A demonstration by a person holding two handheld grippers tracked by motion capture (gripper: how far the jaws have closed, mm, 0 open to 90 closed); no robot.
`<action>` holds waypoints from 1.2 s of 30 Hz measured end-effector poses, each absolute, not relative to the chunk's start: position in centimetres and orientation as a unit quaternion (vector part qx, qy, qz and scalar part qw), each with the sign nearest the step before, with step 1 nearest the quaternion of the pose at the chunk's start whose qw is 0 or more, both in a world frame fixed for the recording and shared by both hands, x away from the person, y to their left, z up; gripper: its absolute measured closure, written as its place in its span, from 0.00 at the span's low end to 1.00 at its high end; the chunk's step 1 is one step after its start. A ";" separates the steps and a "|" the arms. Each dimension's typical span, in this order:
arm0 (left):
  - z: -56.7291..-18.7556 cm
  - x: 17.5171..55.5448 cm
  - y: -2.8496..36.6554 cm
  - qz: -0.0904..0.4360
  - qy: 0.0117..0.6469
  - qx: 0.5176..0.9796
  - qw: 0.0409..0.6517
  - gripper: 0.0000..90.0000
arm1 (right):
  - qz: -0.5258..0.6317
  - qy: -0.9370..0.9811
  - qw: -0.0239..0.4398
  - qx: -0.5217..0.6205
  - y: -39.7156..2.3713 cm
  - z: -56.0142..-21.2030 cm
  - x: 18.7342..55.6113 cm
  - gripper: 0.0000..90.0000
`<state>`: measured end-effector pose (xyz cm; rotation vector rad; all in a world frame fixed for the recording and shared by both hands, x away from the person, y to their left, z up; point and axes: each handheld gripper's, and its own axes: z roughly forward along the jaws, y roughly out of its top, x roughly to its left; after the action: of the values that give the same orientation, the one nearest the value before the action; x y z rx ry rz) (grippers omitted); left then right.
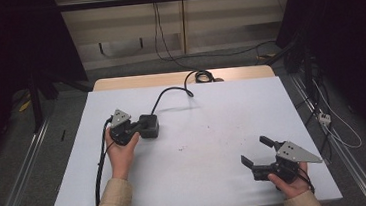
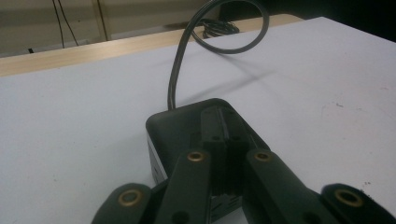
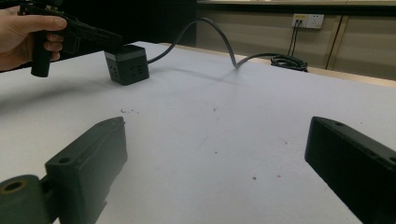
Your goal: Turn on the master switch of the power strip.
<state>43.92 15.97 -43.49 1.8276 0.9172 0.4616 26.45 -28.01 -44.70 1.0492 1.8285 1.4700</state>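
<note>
A black cube-shaped box (image 1: pixel 149 127) stands on the white tabletop (image 1: pixel 208 126), left of the middle, and a dark cable (image 1: pixel 167 91) leaves its back. My left gripper (image 1: pixel 141 125) lies level with its jaws pressed together on top of the box (image 2: pixel 182 126), and I see nothing between them. In the left gripper view the joined fingertips (image 2: pixel 227 122) reach almost to the box's far edge. My right gripper (image 1: pixel 255 151) rests near the front right corner, jaws spread wide with bare table between them (image 3: pixel 217 154). From there the box (image 3: pixel 127 64) shows far off under the left gripper's jaws.
The cable runs in an arc to a coil (image 1: pixel 201 76) on the wooden strip (image 1: pixel 134 82) at the table's back edge. A wall socket (image 3: pixel 307 20) and hanging wires sit behind. Metal rails (image 1: pixel 20 162) and loose cords flank the table on the floor.
</note>
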 end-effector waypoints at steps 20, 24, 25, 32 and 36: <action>-43.6 43.9 15.9 0.191 0.383 0.755 0.498 1.00 | 0.549 0.682 0.283 0.392 -28.0 -44.7 26.4 0.06; -43.6 43.9 15.9 0.191 0.383 0.755 0.497 1.00 | 0.549 0.682 0.283 0.392 -28.1 -44.7 26.4 0.06; -43.6 43.9 15.9 0.191 0.383 0.754 0.498 1.00 | 0.549 0.682 0.283 0.392 -28.1 -44.7 26.4 0.06; -43.6 43.9 15.9 0.191 0.382 0.755 0.498 1.00 | 0.549 0.682 0.283 0.392 -28.0 -44.7 26.4 0.06; -43.6 43.9 15.9 0.191 0.382 0.755 0.498 1.00 | 0.549 0.682 0.284 0.391 -28.0 -44.7 26.4 0.06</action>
<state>43.87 15.88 -43.58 1.8272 0.9254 0.4633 26.37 -28.03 -44.69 1.0470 1.8240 1.4700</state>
